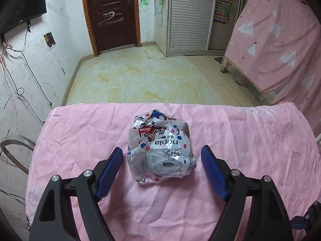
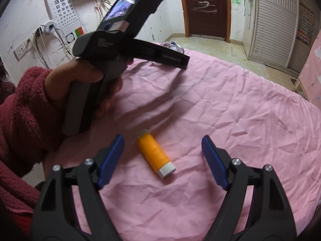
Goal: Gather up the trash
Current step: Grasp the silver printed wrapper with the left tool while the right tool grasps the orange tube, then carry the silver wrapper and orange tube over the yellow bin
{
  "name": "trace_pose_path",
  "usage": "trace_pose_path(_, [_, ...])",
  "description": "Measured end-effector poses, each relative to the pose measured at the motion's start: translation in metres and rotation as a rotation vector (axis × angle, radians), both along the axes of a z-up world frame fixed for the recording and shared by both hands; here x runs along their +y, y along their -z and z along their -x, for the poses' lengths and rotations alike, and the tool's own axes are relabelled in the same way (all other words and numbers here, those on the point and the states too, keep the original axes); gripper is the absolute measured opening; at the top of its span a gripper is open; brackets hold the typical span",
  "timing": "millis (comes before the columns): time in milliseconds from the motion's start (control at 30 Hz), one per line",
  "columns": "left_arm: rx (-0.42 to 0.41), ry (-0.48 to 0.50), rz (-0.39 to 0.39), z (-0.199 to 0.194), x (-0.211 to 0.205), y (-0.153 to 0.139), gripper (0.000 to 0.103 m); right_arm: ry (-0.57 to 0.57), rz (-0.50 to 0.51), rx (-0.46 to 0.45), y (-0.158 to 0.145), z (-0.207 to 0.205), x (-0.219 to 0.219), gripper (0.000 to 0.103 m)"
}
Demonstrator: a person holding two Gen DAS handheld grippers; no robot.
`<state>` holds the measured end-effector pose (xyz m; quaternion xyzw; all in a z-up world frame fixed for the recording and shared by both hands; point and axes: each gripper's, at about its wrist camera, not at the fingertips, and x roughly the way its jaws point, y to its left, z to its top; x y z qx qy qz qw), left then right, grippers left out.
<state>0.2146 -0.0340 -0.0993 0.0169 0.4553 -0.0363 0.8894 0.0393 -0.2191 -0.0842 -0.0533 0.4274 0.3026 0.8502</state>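
Left gripper: spread wide, wrapper between its pads, untouched.
Right gripper: spread wide, tube lay between, untouched.

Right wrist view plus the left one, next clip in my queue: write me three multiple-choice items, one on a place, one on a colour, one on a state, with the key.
1. Where does the crumpled wrapper lie?
A. on the floor by the door
B. on the pink sheet, between the left gripper's fingers
C. inside a bin

2. What colour is the body of the small tube in front of the right gripper?
A. orange
B. green
C. black

3. How does the right gripper stand?
A. shut on the tube
B. shut on nothing
C. open, tube untouched

Key:
1 B, the left wrist view shows the wrapper on the sheet with a blue pad on either side of it.
2 A, the body is orange with a white cap.
3 C, pink sheet shows between each pad and the tube.
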Motion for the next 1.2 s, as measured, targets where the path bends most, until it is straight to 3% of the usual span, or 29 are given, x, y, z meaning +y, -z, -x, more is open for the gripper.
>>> trace_pose_path(333, [-0.038, -0.003, -0.021, -0.005, -0.003, 0.000, 0.036, -0.012, 0.007, 0.013, 0.005, -0.003, 0.007, 0.076])
trace_pose_path(567, [-0.045, -0.003, -0.024, 0.003, -0.006, -0.002, 0.035, -0.028, 0.030, 0.004, 0.004, 0.001, 0.016, 0.076])
trace_pose_path(867, [-0.048, -0.008, -0.021, 0.017, -0.006, -0.005, 0.035, -0.049, 0.099, -0.030, 0.005, 0.011, 0.028, 0.045])
trace_pose_path(933, [-0.047, -0.009, -0.021, 0.020, -0.007, -0.005, 0.035, -0.041, 0.132, -0.050, 0.006, 0.014, 0.029, 0.033])
trace_pose_path(1133, [-0.054, -0.003, -0.021, 0.031, -0.013, -0.009, 0.035, -0.030, 0.173, -0.076, 0.006, 0.016, 0.028, 0.016])
trace_pose_path(1200, [-0.056, -0.003, -0.021, 0.036, -0.015, -0.011, 0.035, -0.018, 0.172, -0.082, 0.007, 0.017, 0.027, 0.016])
